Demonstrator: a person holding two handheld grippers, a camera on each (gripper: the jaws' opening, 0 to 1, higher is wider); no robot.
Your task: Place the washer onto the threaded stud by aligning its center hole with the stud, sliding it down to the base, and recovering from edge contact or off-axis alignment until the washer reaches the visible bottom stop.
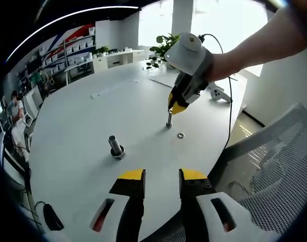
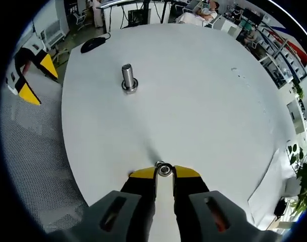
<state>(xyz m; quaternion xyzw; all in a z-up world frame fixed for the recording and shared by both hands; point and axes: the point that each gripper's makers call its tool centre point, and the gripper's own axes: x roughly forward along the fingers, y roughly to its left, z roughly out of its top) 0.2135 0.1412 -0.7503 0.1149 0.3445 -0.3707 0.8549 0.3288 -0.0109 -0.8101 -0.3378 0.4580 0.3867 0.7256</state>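
In the left gripper view my right gripper (image 1: 175, 107) points down over a slim upright stud (image 1: 169, 120) on the white table (image 1: 88, 116). Its own view shows the jaws shut on a small metal ring, the washer (image 2: 164, 169), seen end-on at the tips of my right gripper (image 2: 164, 172). A second, loose washer (image 1: 181, 135) lies flat just beside that stud. A thicker stud (image 1: 114, 145) (image 2: 127, 75) stands apart, with a ring around its base. My left gripper (image 1: 162, 176) is open and holds nothing, back near the table edge; it also appears in the right gripper view (image 2: 37, 79).
A black mouse (image 1: 52, 218) (image 2: 93, 44) lies by the table edge. A grey mesh chair (image 1: 274, 166) stands beside the table. A white device (image 1: 219, 94) with a cable and a potted plant (image 1: 161, 48) are on the far side. A person (image 1: 14, 107) sits beyond the table.
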